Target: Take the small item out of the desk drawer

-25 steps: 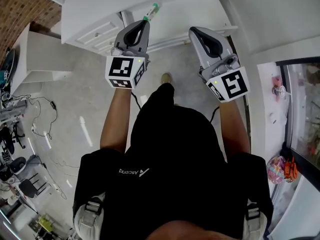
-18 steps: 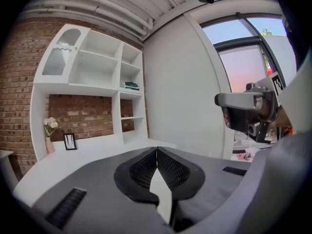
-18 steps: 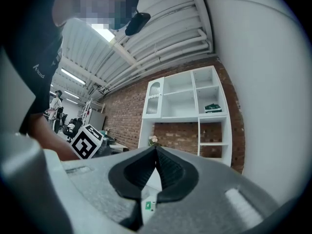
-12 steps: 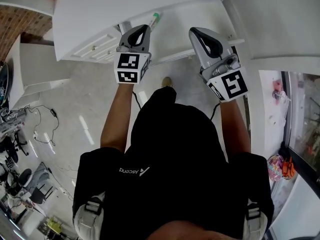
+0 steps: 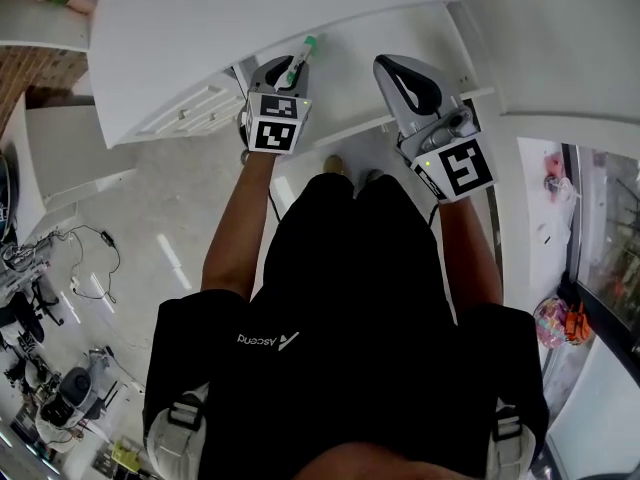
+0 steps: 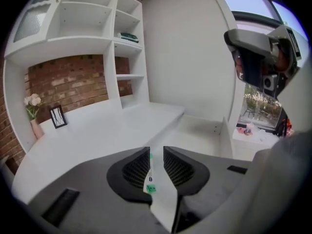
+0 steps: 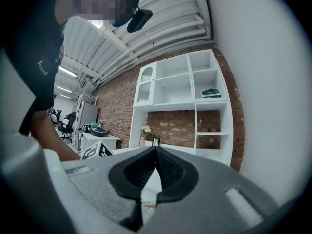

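Your left gripper [image 6: 156,155] has the small item [image 5: 303,53], a slim white tube with a green end. The jaws are narrow and pinch its lower part, and the green end sticks out past them. From the head view the item sits over the left edge of the open drawer [image 5: 345,68], right where the drawer meets the desk top [image 5: 200,28]. It looks lifted clear of the drawer floor, not resting on it. The left gripper view agrees: the bare drawer interior lies to the right of the jaws and beyond them, with nothing else visible in it. Your right gripper [image 7: 156,150] is empty, its jaws brought together at the tips. It hangs above the right part of the drawer, near the front rail, and points up toward the shelf unit [image 7: 185,91] behind the drawer, not down into it. On progress, the grab is done and the lift-out looks basically done too, so the main step is finished as far as I can judge. What probably remains is carrying the item fully clear of the drawer, over the desk top, and setting it down. The drawer stands open, so closing it would fall to the free right gripper if that is wanted. Keep the pinch firm, since the tube is thin and could pivot between the pads.
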A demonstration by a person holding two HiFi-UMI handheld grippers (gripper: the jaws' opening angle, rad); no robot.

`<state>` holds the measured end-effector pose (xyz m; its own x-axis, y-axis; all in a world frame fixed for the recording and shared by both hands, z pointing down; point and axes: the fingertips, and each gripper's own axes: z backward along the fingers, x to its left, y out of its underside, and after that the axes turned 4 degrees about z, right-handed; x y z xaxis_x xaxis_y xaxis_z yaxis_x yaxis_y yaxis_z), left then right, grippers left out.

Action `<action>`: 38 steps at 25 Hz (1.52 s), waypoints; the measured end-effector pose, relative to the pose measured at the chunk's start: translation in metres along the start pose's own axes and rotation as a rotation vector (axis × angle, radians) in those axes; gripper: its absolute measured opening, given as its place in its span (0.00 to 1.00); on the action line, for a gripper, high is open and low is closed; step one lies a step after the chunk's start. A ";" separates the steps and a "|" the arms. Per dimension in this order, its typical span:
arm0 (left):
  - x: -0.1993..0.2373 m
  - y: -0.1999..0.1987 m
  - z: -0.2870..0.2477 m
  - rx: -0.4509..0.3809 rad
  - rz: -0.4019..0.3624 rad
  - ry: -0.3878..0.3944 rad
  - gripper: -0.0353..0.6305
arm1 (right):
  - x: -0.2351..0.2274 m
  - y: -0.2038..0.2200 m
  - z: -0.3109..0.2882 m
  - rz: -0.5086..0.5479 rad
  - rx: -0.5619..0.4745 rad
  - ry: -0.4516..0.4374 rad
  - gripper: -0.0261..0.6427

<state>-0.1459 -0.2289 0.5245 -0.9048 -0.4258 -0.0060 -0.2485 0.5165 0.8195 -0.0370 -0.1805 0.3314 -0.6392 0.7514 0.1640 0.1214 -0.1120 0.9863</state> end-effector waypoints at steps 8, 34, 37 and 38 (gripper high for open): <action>0.009 0.039 -0.058 0.168 -0.008 -0.001 0.28 | -0.016 0.024 -0.013 -0.013 0.031 -0.012 0.04; 0.030 0.111 -0.128 0.443 0.006 -0.018 0.19 | -0.063 0.072 -0.012 -0.115 0.129 -0.059 0.04; 0.026 0.110 -0.125 0.436 0.004 -0.017 0.19 | -0.064 0.073 -0.011 -0.113 0.130 -0.068 0.04; 0.025 0.109 -0.123 0.433 0.002 -0.016 0.19 | -0.063 0.073 -0.011 -0.110 0.124 -0.071 0.04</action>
<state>-0.1529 -0.2744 0.6843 -0.9098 -0.4147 -0.0162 -0.3658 0.7828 0.5034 0.0037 -0.2438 0.3936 -0.5994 0.7989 0.0496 0.1497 0.0509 0.9874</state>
